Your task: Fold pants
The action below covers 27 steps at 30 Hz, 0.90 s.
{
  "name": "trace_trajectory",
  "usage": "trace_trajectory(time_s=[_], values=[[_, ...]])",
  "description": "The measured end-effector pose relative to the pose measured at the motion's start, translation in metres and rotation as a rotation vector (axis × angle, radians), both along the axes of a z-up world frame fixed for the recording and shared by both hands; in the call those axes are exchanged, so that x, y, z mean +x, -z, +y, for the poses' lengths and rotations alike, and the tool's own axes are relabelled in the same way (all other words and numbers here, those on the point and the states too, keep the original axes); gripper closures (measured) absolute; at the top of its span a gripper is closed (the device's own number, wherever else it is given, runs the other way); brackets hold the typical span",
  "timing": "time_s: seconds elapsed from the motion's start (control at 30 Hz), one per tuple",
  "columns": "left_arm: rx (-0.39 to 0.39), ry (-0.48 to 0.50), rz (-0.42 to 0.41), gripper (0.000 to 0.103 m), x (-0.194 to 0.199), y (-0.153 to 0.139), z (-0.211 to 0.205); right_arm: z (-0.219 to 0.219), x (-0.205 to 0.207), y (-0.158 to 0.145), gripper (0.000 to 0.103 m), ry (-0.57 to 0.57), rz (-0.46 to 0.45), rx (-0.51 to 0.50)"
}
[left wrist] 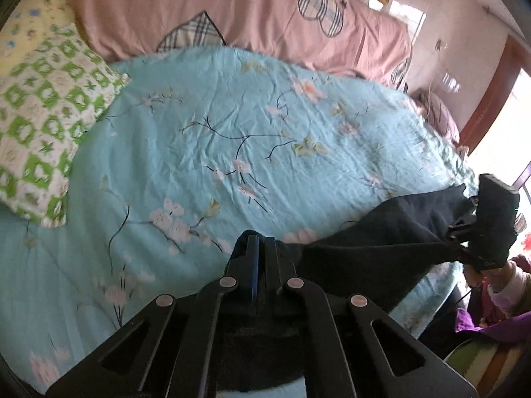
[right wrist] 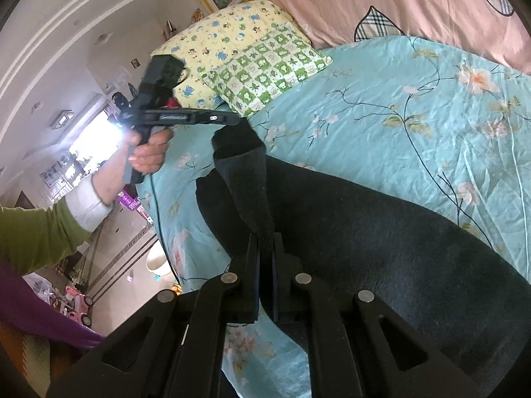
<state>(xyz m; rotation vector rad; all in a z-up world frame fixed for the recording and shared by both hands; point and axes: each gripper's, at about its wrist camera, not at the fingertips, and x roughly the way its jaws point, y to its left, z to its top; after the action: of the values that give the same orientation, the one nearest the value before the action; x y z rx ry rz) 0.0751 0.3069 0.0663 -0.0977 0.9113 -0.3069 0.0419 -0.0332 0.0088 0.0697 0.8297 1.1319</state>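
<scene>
Both grippers clamped on the dark pants, cloth lifted and stretched between them!
Left gripper [left wrist: 260, 243] pinches one edge of the pants [right wrist: 381, 232], right gripper [right wrist: 265, 242] another, each shut tight on fabric; the rest trails on the blue floral bedspread [left wrist: 215, 126], held taut, likely to square the fold.

The bed wore a light blue floral quilt [left wrist: 212, 126]. A green-checked pillow [left wrist: 43, 122] lay at the quilt's head end, touching it, a yellow printed pillow [right wrist: 215, 43] just behind. Dark pants [right wrist: 381, 232] sprawled across the quilt's near edge.
</scene>
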Motion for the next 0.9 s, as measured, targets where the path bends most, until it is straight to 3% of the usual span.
trace_trajectory(time_s=[0.13,0.3,0.47,0.6,0.73,0.83,0.9], values=[[-0.029,-0.047,-0.044,0.103,-0.032,-0.001,0.002,-0.005,-0.006,0.004,0.096,-0.004,-0.010,-0.013],[-0.072,-0.130,-0.060,0.103,-0.059,0.018,0.014,0.000,-0.015,0.008,0.096,-0.034,-0.021,-0.038],[-0.143,-0.246,-0.079,0.103,-0.083,0.039,0.033,0.009,-0.019,0.013,0.093,-0.055,-0.038,-0.069],[-0.194,-0.391,-0.080,0.103,-0.105,0.054,0.044,0.010,-0.018,0.018,0.088,-0.072,-0.006,-0.065],[-0.251,-0.493,-0.058,0.101,-0.129,0.063,0.043,0.012,-0.023,0.019,0.065,-0.097,0.019,-0.034],[-0.297,-0.517,-0.070,0.076,-0.147,0.058,0.030,0.017,-0.026,0.017,0.064,-0.112,0.023,-0.026],[-0.328,-0.545,-0.074,0.046,-0.156,0.053,0.020,0.020,-0.026,0.017,0.064,-0.120,0.032,-0.012]])
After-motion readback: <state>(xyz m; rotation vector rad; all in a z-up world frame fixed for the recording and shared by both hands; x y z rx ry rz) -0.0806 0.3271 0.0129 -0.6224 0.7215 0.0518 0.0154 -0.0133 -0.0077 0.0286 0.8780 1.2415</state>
